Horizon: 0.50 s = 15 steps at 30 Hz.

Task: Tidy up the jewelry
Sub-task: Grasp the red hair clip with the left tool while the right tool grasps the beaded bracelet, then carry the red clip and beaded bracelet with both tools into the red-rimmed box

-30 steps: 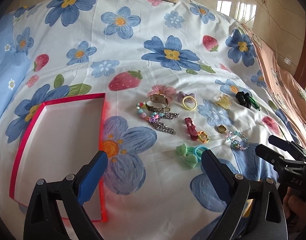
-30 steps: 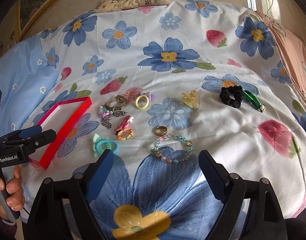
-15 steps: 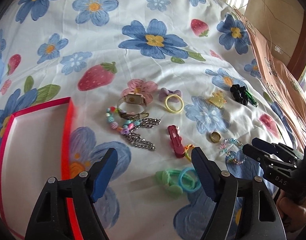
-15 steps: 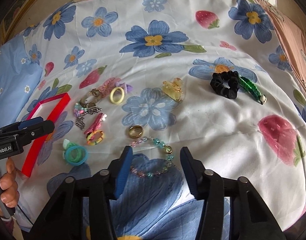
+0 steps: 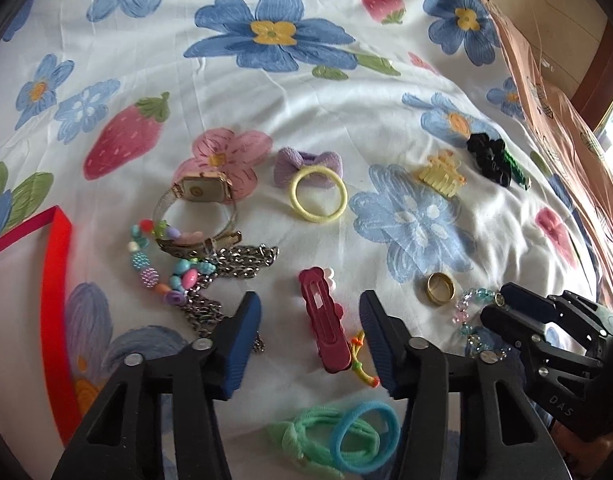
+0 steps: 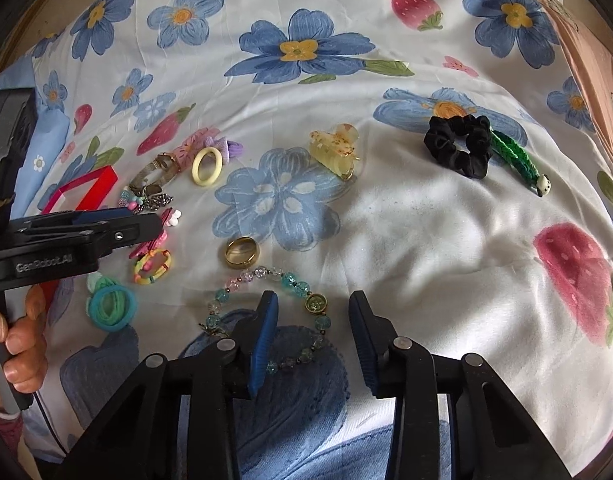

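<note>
Jewelry lies scattered on a flowered bedsheet. My left gripper (image 5: 310,320) is open, its jaws on either side of a dark red hair clip (image 5: 324,326). A small multicoloured ring (image 5: 362,364) lies by its right pad. My right gripper (image 6: 312,320) is open over a glass bead bracelet (image 6: 266,320), with the bracelet's right part between its jaws. A gold ring (image 6: 242,252) lies just beyond it. A red-rimmed white tray (image 5: 54,288) sits at the left.
Also on the sheet are a watch (image 5: 198,200), a bead bracelet and silver chain (image 5: 210,276), a yellow hair tie on a purple bow (image 5: 318,196), a yellow claw clip (image 6: 338,152), a black scrunchie (image 6: 460,148), and teal and blue hair ties (image 5: 346,436).
Both grippers have moved forward and down toward the jewelry. The left has come over the red clip, the right over the glass bead bracelet, and both sets of jaws have narrowed.
</note>
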### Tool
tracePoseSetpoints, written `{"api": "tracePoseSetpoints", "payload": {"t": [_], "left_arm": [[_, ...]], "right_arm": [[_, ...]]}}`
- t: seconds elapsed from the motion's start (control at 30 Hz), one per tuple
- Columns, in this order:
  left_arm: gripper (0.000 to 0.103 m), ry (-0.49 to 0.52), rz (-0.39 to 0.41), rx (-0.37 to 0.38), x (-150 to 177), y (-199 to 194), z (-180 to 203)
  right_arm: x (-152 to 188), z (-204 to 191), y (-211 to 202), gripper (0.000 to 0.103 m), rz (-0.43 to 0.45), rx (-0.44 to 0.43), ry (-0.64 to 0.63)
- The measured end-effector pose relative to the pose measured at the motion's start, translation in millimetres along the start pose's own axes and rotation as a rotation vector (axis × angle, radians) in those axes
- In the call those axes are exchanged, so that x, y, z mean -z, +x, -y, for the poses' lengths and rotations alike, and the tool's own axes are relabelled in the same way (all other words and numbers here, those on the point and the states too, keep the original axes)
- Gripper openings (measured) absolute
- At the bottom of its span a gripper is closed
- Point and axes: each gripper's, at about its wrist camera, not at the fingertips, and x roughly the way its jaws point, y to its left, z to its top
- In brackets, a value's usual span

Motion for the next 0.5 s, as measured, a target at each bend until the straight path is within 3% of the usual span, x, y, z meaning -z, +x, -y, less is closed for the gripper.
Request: {"api": "tracePoseSetpoints", "payload": {"t": [0.03,0.1,0.13,0.17,0.5], "left_arm": [[0.036,0.002,-0.014,0.004,1,6,0],[0.034,0.009,-0.017,-0.001,1,10,1],[0.025,0.014,-0.012,0.001,1,11,2],[0.019,0.014,-0.012,0.007,1,11,3],[0.019,-0.013,0.057,0.061,16,-32,-8]], "right_arm": [[0,-1,1,0.028,-0.001,0.000,-0.009],[0,-4,2,0.017,-0.001,-0.002,-0.020],[1,-5,2,0.011,0.001,0.002,-0.029],[0,-5,3,0.011,0.003,0.002,-0.032],[-15,-15,-18,0.011,0.073,-0.069,-0.021]]}}
